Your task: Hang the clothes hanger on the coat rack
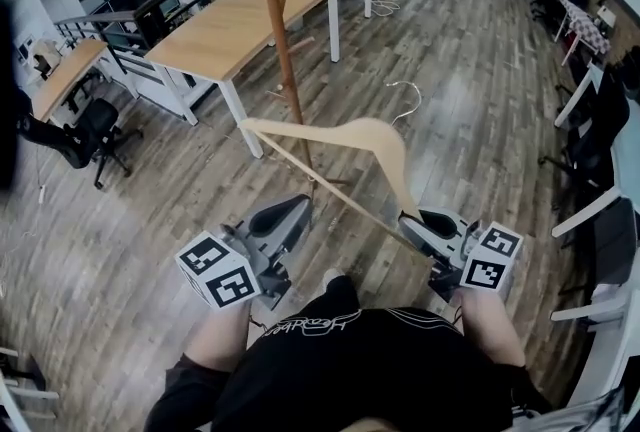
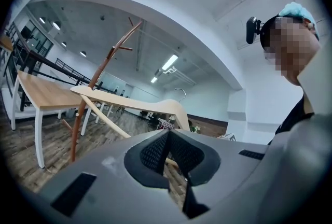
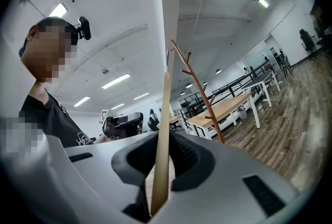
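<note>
While your right gripper (image 1: 418, 222) clamps one end of the wooden hanger (image 1: 350, 130), held out near the coat rack (image 1: 284, 50), your left gripper (image 1: 288, 217) is closed and empty. The hanging remains to be done: the hook (image 1: 405, 105) rests on nothing. The head view cuts off the rack's top, and the thin hook is hard to trace.

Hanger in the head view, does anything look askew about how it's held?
Yes. The wooden hanger lies nearly flat instead of hanging upright, clamped only at one arm's tip by the right gripper; the left gripper, shut and empty, sits beside it.
</note>
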Action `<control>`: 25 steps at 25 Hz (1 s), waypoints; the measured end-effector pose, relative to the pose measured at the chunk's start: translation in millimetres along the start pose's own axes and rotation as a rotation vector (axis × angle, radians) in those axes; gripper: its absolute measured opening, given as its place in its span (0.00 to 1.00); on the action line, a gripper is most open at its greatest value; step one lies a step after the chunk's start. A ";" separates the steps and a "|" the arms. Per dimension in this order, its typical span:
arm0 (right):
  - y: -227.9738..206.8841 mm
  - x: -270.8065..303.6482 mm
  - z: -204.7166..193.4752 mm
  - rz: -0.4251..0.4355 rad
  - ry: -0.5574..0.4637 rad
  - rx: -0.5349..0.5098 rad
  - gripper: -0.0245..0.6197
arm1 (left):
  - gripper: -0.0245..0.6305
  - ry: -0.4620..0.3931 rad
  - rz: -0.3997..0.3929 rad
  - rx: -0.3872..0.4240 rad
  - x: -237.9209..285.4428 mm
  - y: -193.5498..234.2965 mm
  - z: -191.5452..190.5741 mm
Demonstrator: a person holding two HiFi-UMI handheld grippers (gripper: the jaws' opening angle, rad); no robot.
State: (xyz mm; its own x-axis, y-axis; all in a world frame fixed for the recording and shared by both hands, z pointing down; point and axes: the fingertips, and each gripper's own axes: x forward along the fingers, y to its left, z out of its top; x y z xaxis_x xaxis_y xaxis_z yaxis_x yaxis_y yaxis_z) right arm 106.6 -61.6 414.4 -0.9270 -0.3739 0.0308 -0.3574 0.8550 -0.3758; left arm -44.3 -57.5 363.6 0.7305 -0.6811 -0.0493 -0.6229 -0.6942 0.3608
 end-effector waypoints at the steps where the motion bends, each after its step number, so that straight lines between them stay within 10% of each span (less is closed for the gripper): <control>1: -9.1 7.9 4.2 0.001 0.006 -0.007 0.16 | 0.05 -0.002 0.007 -0.006 5.7 11.5 2.9; 14: -137.8 155.4 80.8 0.058 0.049 -0.050 0.16 | 0.05 -0.029 0.055 -0.011 73.4 183.9 71.9; 25: -176.8 230.4 139.2 0.150 0.063 -0.140 0.16 | 0.05 -0.073 0.131 0.030 82.2 241.3 114.5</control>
State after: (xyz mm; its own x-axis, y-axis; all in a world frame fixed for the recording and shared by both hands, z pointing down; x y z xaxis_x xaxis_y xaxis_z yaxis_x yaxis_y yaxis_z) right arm -27.9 -348.9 359.0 -0.9747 -0.2194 0.0437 -0.2233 0.9425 -0.2486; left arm -166.6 -307.7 340.0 0.6210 -0.7805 -0.0721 -0.7203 -0.6045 0.3402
